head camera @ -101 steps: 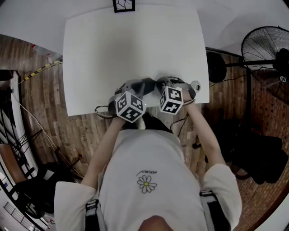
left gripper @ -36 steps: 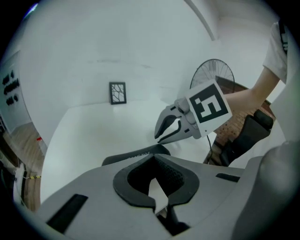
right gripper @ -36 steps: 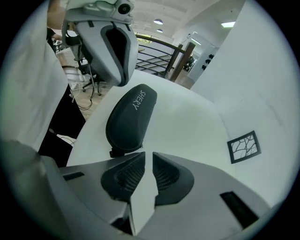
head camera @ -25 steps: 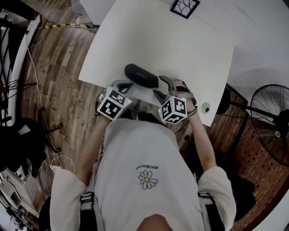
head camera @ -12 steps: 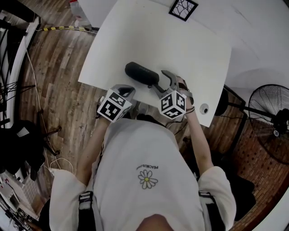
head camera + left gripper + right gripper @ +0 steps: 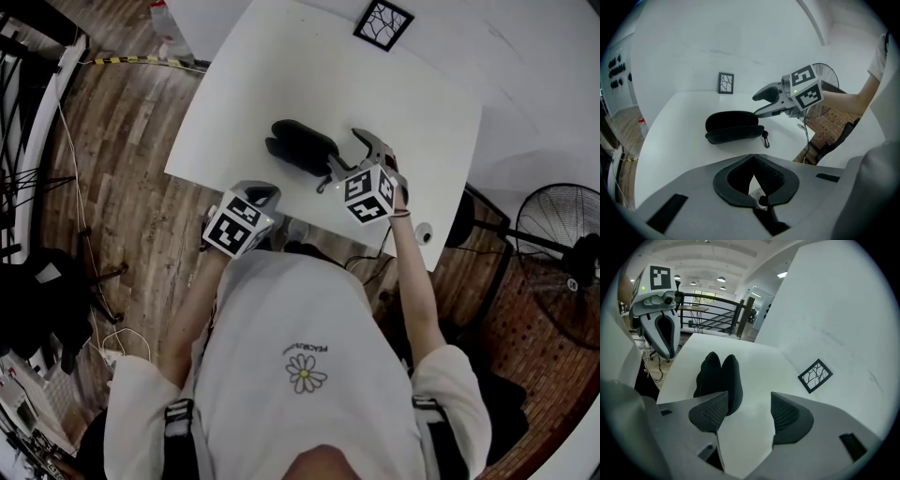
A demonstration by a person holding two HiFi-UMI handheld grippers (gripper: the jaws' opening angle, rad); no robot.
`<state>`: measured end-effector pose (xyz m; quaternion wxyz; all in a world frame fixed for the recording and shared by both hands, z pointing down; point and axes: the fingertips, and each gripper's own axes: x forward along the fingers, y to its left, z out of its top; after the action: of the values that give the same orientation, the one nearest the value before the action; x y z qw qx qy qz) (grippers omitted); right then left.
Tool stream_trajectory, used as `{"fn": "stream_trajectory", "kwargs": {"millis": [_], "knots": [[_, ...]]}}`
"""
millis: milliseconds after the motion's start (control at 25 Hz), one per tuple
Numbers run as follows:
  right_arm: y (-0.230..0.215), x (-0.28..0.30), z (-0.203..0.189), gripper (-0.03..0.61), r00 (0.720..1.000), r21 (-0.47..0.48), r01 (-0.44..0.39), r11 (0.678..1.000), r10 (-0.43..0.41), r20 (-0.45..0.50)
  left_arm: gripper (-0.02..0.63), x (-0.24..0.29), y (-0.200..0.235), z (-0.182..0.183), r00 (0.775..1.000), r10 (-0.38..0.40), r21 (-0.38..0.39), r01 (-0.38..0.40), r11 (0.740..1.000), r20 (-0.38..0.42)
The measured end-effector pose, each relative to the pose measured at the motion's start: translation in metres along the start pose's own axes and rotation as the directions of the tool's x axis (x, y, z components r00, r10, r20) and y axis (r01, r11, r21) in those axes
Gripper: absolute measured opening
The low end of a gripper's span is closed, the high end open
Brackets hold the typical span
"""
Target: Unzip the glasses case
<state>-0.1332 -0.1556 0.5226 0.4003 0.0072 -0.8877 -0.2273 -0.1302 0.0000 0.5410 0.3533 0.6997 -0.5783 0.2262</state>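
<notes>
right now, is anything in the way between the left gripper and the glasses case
Nothing visible. In the left gripper view only bare white table lies between the left gripper, jaws together, and the glasses case. The right gripper, jaws apart, sits at the case's right-hand end in that view, off to the side.

matt case (image 6: 302, 147), smooth table (image 6: 281, 66)

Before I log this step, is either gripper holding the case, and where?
Nothing is held: right gripper open near the case, left gripper shut empty, away from it.
</notes>
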Motion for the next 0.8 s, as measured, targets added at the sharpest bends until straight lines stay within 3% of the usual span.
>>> {"fn": "stream_trajectory", "kwargs": {"millis": [280,360,440,520,600,680,800], "knots": [[0.001,-0.020,0.017,0.265,0.999,0.045,0.003,0.999,-0.006,0.053,0.011,-0.004,0.011,0.013,1.000,0.011,0.048,-0.012,0.999,0.021],[-0.007,-0.035,0.035,0.265,0.993,0.111,0.014,0.994,-0.027,0.115,0.011,-0.012,0.015,0.037,0.997,0.004,0.077,-0.010,0.997,0.082],[-0.025,-0.057,0.053,0.265,0.977,0.213,0.037,0.976,-0.080,0.195,0.012,-0.023,0.017,0.078,0.979,-0.013,0.088,-0.005,0.996,0.201],[-0.046,-0.083,0.066,0.265,0.952,0.317,0.076,0.945,-0.163,0.259,0.012,-0.037,0.018,0.123,0.942,-0.001,0.097,-0.033,0.995,0.336],[-0.067,-0.110,0.078,0.265,0.916,0.411,0.129,0.903,-0.267,0.299,0.012,-0.057,0.023,0.169,0.882,0.041,0.108,-0.103,0.989,0.469],[-0.084,-0.134,0.089,0.265,0.868,0.500,0.179,0.847,-0.375,0.324,0.011,-0.078,0.030,0.207,0.806,0.090,0.094,-0.178,0.980,0.585],[-0.100,-0.169,0.092,0.265,0.772,0.646,0.206,0.735,-0.528,0.354,0.011,-0.107,0.030,0.243,0.686,0.153,0.039,-0.256,0.966,0.712]]}}
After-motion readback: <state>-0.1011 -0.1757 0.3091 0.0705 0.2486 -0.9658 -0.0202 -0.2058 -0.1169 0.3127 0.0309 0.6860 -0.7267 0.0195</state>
